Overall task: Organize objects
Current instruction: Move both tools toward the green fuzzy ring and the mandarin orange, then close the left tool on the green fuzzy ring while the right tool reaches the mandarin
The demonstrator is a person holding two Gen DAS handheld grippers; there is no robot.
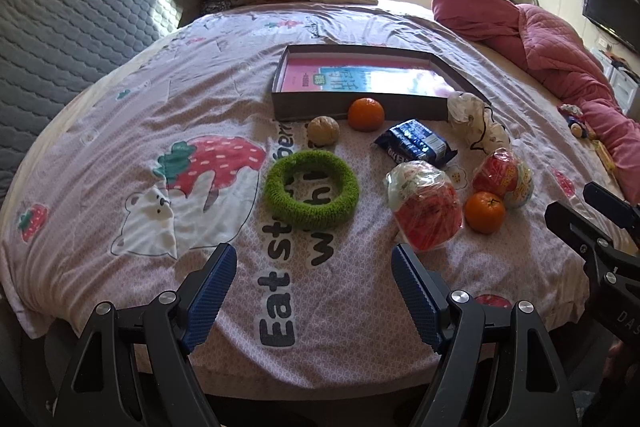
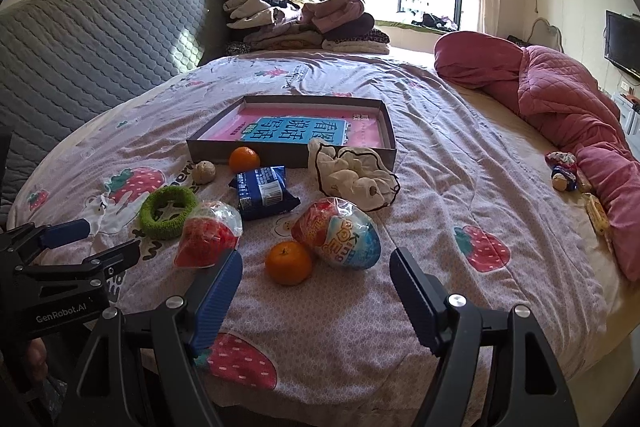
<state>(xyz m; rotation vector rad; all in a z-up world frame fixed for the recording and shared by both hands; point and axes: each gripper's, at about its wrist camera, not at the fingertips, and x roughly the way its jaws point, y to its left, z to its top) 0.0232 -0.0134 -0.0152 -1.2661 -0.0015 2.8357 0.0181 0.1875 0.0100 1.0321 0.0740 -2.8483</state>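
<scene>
- Left wrist view: the left tool (image 1: 312,267) hangs wide and empty over the bed (image 1: 120,115); a green ring (image 1: 311,195) lies just beyond it, the box (image 1: 360,83) farther.
- Right wrist view: the right tool (image 2: 316,277) gapes wide, empty, near an orange (image 2: 289,263) touching a wrapped egg (image 2: 338,233).

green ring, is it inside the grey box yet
No, the green ring lies on the bedspread in front of the grey box, which holds only a pink and blue book.
</scene>
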